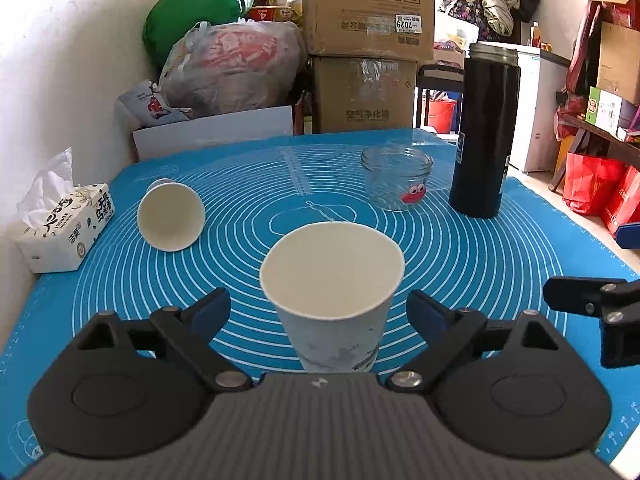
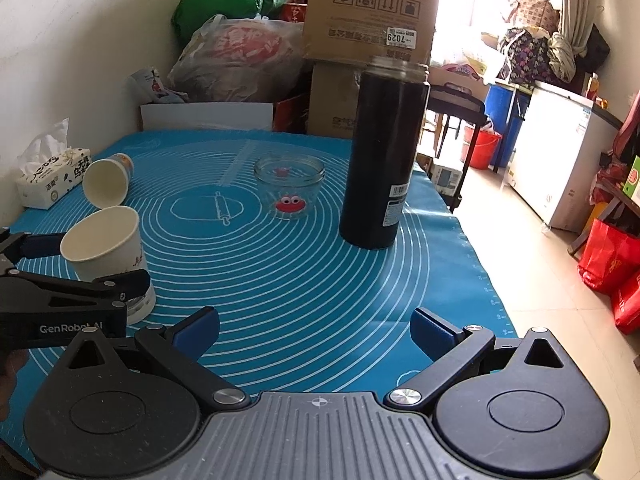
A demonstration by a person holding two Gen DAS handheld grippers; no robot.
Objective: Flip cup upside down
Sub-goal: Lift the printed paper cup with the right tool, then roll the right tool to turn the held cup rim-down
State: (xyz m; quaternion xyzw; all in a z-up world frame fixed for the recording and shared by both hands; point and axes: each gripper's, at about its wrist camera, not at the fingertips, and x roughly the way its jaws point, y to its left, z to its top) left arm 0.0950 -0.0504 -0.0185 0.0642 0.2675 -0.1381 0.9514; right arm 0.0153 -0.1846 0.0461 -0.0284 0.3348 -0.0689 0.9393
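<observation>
A white paper cup stands upright, mouth up, on the blue mat. My left gripper is open, its blue-padded fingers on either side of the cup and apart from it. The cup also shows in the right wrist view, with the left gripper's fingers around it. A second paper cup lies on its side at the left; it also shows in the right wrist view. My right gripper is open and empty over the mat's near right part.
A small glass jar with a red sticker and a tall black flask stand at the back right of the mat. A tissue box sits at the left by the wall. Cardboard boxes and bags are stacked behind the table.
</observation>
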